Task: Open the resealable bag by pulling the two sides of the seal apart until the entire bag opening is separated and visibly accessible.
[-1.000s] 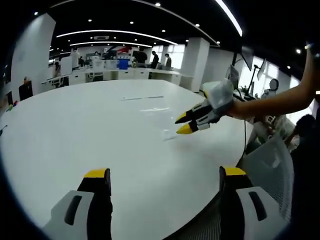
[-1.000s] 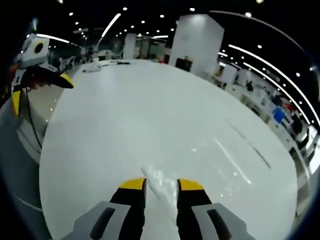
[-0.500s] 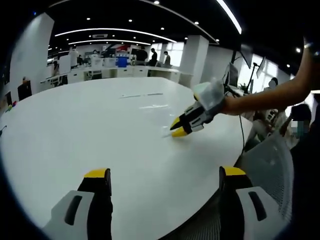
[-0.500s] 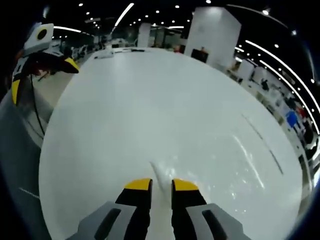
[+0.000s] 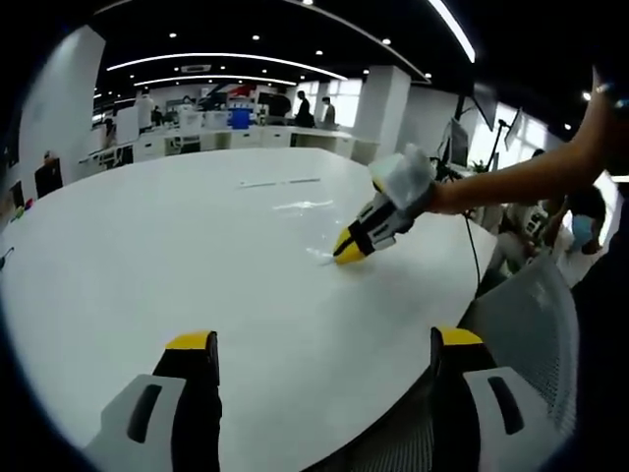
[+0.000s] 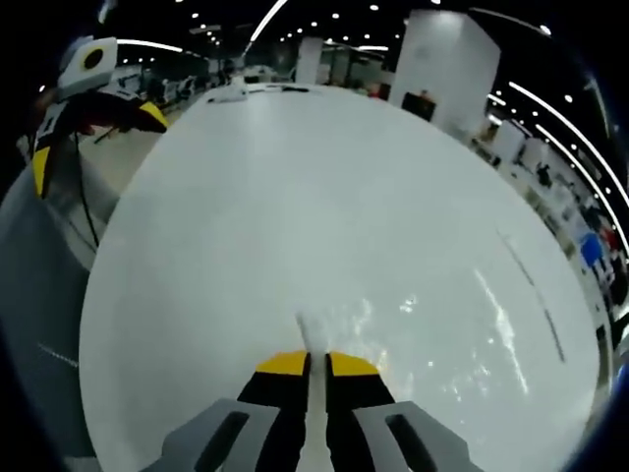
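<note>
My right gripper (image 6: 316, 360) has been closing over the last second; its yellow tips are now pinching a thin clear edge of the resealable bag (image 6: 313, 332). No readable writing on anything. In the left gripper view my left gripper (image 5: 324, 342) is hanging low over the near edge of the white table (image 5: 147, 246), jaws wide apart, nothing between them. Further out, my right gripper (image 5: 348, 248) is angling down to the tabletop, my forearm (image 5: 511, 182) reaching in from the right. The bag (image 5: 319, 258) is lying flat on the table at those tips, transparent, hard to make out; in the right gripper view its long axis is running away from the jaws. Office desks and people are blurring far behind.
</note>
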### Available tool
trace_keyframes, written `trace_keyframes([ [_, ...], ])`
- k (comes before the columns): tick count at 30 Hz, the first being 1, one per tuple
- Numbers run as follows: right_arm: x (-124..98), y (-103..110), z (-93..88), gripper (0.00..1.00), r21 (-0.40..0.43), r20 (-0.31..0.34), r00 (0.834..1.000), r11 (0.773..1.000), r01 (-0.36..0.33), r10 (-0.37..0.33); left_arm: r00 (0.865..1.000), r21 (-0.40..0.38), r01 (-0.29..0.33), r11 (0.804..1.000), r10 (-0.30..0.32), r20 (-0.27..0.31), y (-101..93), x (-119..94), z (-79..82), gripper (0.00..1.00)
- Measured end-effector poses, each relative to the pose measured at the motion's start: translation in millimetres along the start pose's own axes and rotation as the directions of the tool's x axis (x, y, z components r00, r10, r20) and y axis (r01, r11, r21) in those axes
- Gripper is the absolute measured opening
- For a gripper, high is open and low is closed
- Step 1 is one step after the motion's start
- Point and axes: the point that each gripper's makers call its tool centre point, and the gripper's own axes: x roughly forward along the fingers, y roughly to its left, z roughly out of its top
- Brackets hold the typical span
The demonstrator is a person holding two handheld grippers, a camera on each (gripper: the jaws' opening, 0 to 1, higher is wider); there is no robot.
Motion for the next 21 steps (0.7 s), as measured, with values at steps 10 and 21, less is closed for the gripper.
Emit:
trace_keyframes([
  [10, -13, 22, 11.0, 0.01, -0.021, 0.025, 0.998, 0.998, -0.054, 0.055, 1.0, 0.058, 0.019, 0.998, -0.019, -0.01, -8.0, 7, 6.4, 0.84],
  [21, -34, 56, 23.5, 0.0, -0.019, 0.069, 0.989, 0.991, -0.132, 0.133, 0.998, 0.154, 0.059, 0.986, -0.053, -0.043, -21.3, 14, 8.4, 0.8],
])
